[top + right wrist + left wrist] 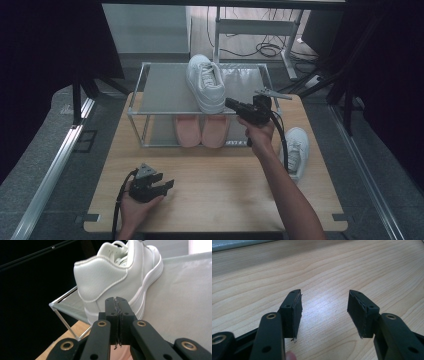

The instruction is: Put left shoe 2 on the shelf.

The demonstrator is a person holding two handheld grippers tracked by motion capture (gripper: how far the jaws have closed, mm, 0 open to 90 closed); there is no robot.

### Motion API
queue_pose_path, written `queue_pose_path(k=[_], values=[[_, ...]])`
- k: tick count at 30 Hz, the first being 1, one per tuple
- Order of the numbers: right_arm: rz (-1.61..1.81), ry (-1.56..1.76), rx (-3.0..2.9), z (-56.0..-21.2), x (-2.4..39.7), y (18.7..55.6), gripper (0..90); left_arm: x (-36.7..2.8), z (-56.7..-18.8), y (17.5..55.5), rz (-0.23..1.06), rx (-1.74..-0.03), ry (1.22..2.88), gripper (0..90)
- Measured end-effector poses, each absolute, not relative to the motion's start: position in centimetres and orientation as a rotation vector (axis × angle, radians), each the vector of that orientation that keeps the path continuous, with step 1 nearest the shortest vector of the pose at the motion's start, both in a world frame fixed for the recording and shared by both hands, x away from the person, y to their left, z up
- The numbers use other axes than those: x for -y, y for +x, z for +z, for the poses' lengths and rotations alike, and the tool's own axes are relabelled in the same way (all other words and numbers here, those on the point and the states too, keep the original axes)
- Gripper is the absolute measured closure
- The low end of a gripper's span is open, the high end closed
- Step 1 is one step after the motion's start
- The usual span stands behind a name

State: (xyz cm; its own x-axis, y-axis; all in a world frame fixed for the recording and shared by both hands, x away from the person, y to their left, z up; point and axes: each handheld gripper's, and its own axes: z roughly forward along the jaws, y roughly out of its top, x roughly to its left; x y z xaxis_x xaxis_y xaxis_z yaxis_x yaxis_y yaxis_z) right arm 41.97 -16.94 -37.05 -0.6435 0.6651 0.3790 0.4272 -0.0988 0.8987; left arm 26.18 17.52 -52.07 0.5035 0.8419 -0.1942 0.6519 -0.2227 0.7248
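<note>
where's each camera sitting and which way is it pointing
High view: above the person's side, looking forward and down on the table and shoe rack; both forearms and claws enter from the bottom.
Left gripper view: rides the left claw, facing bare tabletop between its open jaws.
Right gripper view: rides the right claw, jaws shut, facing the white sneaker's heel.
Shared: sneaker and rack, in the high and right gripper views.

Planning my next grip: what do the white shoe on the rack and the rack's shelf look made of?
White shoe: probably smooth leather or faux leather, matte sheen, stitched panels, rubbery-looking sole. Rack shelf: looks like grey fabric, faintly textured, stretched on a thin shiny metal frame.
</note>
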Motion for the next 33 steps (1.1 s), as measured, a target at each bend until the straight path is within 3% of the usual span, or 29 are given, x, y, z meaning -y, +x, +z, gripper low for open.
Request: queue_pose_path(k=[33], values=[[1.839, 1.194, -1.996, -38.6, 16.0, 41.8, 88.8, -17.6, -52.0, 26.1, 0.309, -1.225, 1.962, 46.2]])
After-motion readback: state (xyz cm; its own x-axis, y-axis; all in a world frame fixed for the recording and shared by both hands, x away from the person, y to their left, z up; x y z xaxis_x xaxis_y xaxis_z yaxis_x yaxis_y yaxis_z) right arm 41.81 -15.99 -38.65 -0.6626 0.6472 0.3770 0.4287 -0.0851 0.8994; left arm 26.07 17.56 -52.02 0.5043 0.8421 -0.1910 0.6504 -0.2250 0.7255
